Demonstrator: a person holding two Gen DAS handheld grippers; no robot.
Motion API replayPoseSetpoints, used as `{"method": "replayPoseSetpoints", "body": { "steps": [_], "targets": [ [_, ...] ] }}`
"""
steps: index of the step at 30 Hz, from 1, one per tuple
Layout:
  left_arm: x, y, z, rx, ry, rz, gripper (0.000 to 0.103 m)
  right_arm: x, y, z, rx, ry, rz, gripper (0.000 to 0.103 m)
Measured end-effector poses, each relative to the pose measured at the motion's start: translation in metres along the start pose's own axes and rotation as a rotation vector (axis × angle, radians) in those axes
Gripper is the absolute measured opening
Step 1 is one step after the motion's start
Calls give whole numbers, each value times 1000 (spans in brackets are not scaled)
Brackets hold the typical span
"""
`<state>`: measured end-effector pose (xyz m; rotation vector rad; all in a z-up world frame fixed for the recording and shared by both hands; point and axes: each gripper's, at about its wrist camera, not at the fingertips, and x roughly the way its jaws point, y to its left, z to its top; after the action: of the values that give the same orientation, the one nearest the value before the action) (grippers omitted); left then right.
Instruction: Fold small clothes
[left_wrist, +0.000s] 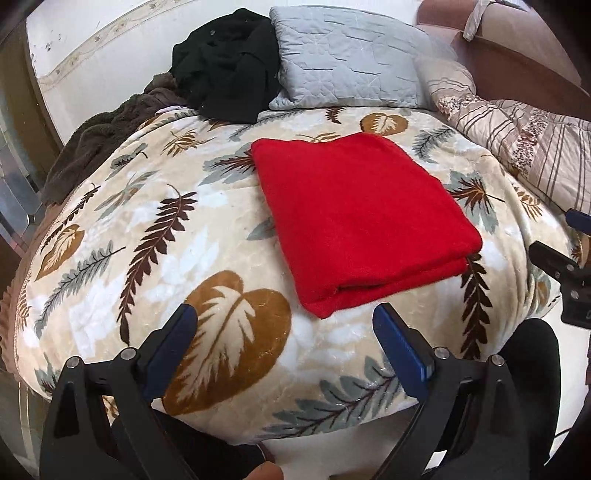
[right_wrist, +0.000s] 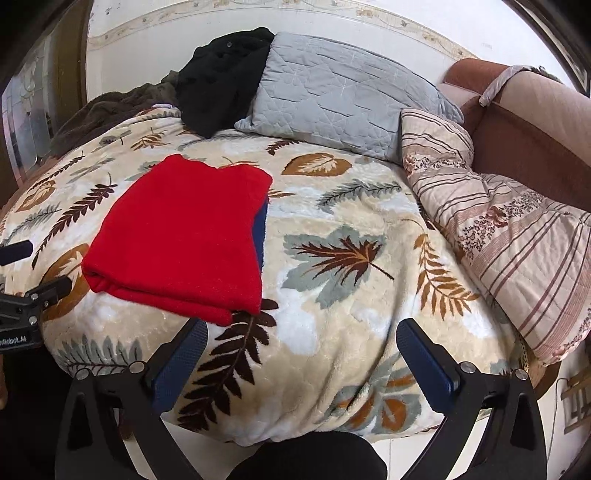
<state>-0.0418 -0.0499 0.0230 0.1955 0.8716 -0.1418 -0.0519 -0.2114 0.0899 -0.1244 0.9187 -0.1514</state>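
Resting folded on leaf-print blanket (right_wrist: 332, 221), red garment (left_wrist: 362, 218) at 12 o'clock of left gripper (left_wrist: 284, 332), 10 o'clock of right gripper (right_wrist: 301, 343). Both grippers apart, empty. Risk: plush fleece blanket soft, uneven; nudge could slide layers, spring fold open. Garment fuzzy knit, thick, rectangular; blue layer peeks at edge.

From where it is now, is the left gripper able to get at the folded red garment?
Probably yes: the left gripper is open, and only bare leaf-print blanket lies before the red garment.
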Motion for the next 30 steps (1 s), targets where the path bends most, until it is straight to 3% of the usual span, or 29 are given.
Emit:
{"method": "replayPoseSetpoints", "body": {
  "steps": [30],
  "targets": [
    [-8,-28,2,4,-6,-44,97,10,-24,-7,90,11,12,103]
  ]
}}
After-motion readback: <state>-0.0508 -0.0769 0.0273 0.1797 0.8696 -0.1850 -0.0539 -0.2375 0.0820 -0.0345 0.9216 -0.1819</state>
